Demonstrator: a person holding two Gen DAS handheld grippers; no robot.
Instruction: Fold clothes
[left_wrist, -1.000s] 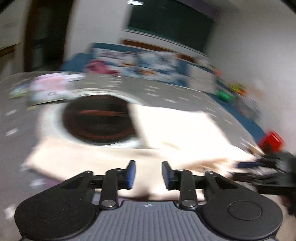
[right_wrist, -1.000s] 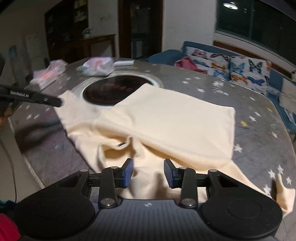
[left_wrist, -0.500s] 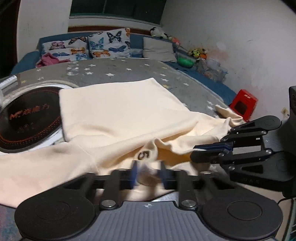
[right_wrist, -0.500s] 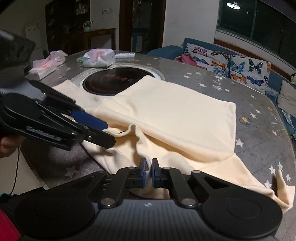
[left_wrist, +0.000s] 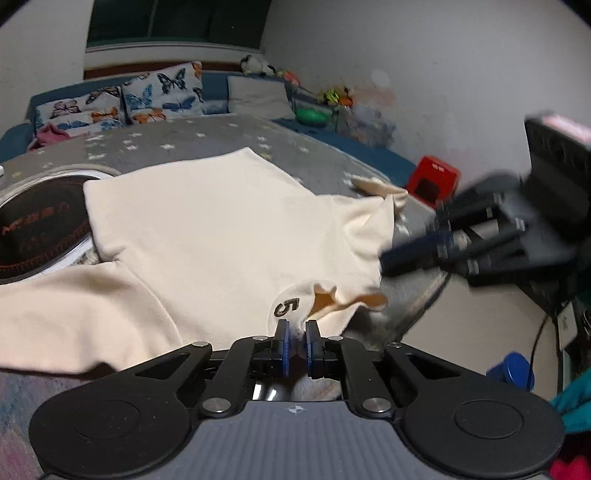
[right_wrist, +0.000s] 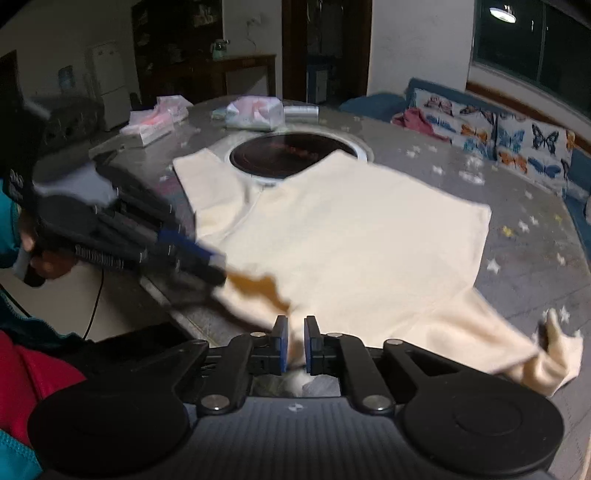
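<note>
A cream T-shirt (left_wrist: 207, 229) lies spread on the grey star-patterned table (left_wrist: 207, 144), its collar at the near edge, with a "5" label (left_wrist: 286, 306). My left gripper (left_wrist: 295, 341) is shut on the shirt's neck edge beside the label. My right gripper (right_wrist: 295, 343) is shut on the shirt's near edge (right_wrist: 332, 251), close to the collar. Each gripper shows blurred in the other's view: the right one (left_wrist: 461, 240) at the right, the left one (right_wrist: 147, 236) at the left.
A round inset hotplate (right_wrist: 291, 155) sits under the shirt's far part. Tissue packs (right_wrist: 255, 112) lie at the table's far side. A sofa with butterfly cushions (right_wrist: 517, 140) stands beyond. A red stool (left_wrist: 432, 182) is on the floor.
Both grippers were open a second ago and have shut on the shirt's near edge. The left gripper swung right to the collar. The near edge is now lifted and pulled toward me.
</note>
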